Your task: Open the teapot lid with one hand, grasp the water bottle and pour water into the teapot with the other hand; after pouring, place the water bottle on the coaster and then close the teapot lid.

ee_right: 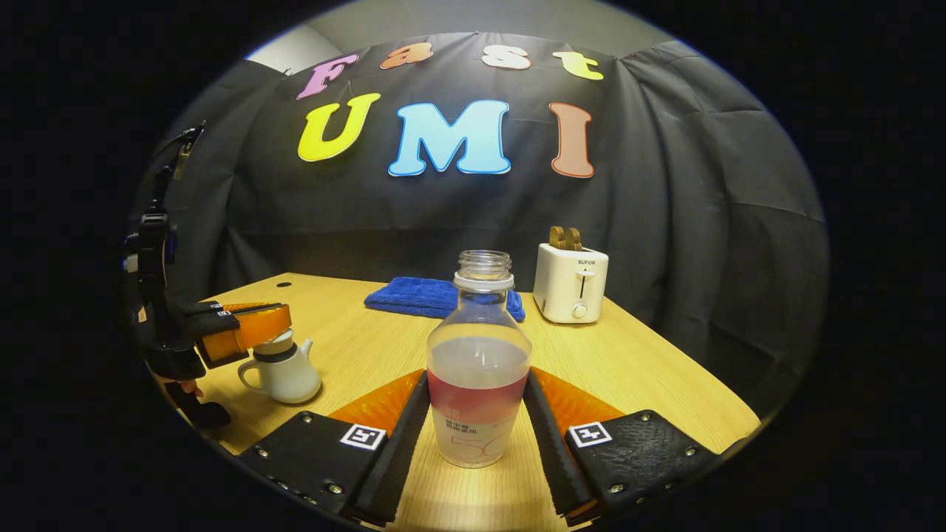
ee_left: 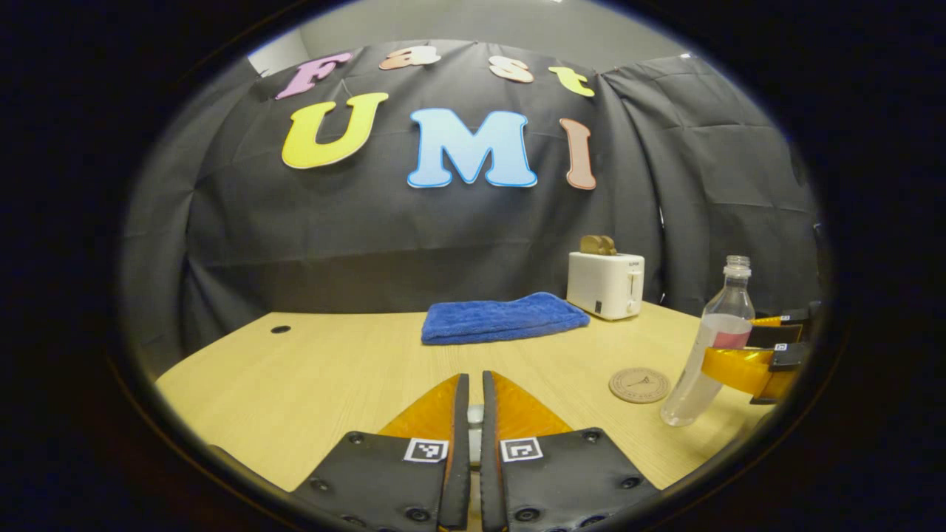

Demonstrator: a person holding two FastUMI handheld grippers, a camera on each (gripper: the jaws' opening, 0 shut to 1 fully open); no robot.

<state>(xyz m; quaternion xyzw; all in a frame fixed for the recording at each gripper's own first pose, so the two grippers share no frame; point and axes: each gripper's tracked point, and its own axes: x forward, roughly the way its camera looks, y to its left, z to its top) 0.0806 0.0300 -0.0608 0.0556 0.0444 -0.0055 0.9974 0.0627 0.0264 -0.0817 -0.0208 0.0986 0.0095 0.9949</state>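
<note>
A wooden counter [ee_right: 650, 347] fills the booth. The right tool [ee_right: 477, 414] pinches the open water bottle [ee_right: 479, 369]; it could spill. At nine o'clock, the left tool [ee_right: 247, 329] squeezes the teapot [ee_right: 284, 373] lid.

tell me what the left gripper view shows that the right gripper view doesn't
Left gripper view: the coaster on the table, just left of the bottle, and the left gripper close up, nearly shut on something small and pale.

Right gripper view: the teapot, with the left gripper at its lid.

Both: the bottle, uncapped and partly full, between the right gripper's fingers; the blue towel; the toaster; the table.
</note>
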